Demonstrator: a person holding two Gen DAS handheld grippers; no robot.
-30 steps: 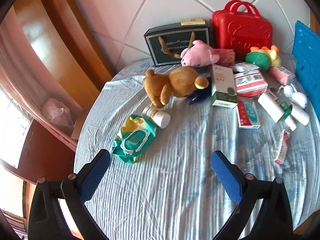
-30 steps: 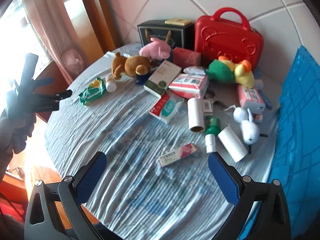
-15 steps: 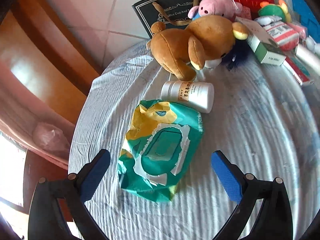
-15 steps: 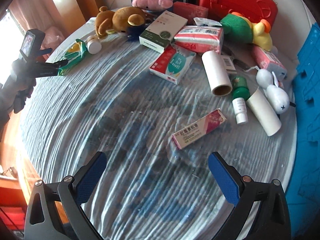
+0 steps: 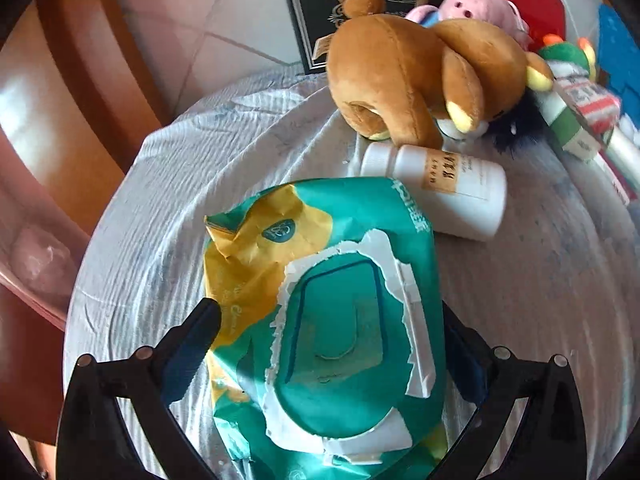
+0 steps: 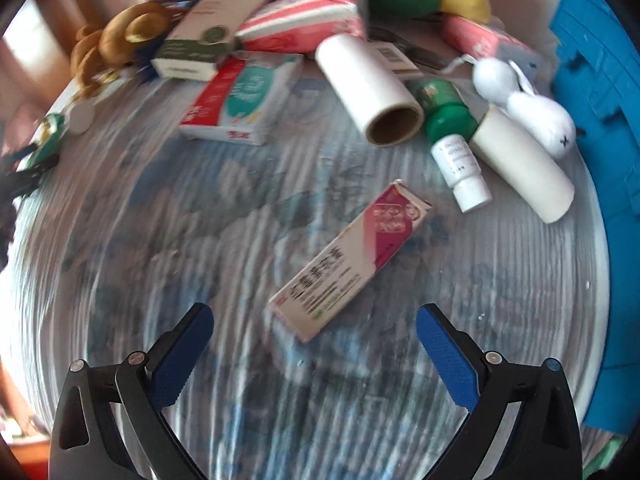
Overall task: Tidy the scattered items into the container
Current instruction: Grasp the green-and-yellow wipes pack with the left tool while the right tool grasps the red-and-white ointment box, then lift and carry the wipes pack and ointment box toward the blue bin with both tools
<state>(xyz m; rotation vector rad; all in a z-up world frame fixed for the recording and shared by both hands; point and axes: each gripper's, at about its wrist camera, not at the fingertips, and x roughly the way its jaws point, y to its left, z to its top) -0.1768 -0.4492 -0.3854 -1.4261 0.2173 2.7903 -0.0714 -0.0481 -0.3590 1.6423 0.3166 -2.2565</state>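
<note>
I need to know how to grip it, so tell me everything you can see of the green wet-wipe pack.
The wet-wipe pack is a soft, crinkled film pouch, teal with a yellow corner and a round logo. A teal flip lid sits closed on top, ringed by a torn white label. It lies flat on the striped cloth, lid up, between the open fingers of the left hand-held gripper. Whether the fingers touch it is unclear. Its far edge meets a white bottle lying on its side.

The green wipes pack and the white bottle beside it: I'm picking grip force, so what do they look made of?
The wipes pack looks like soft, glossy plastic film: it is creased and crumpled, with a torn white label edge around the flap. The white bottle, lying on its side, looks like rigid matte plastic with a paper label, though the look alone leaves that open.
</note>
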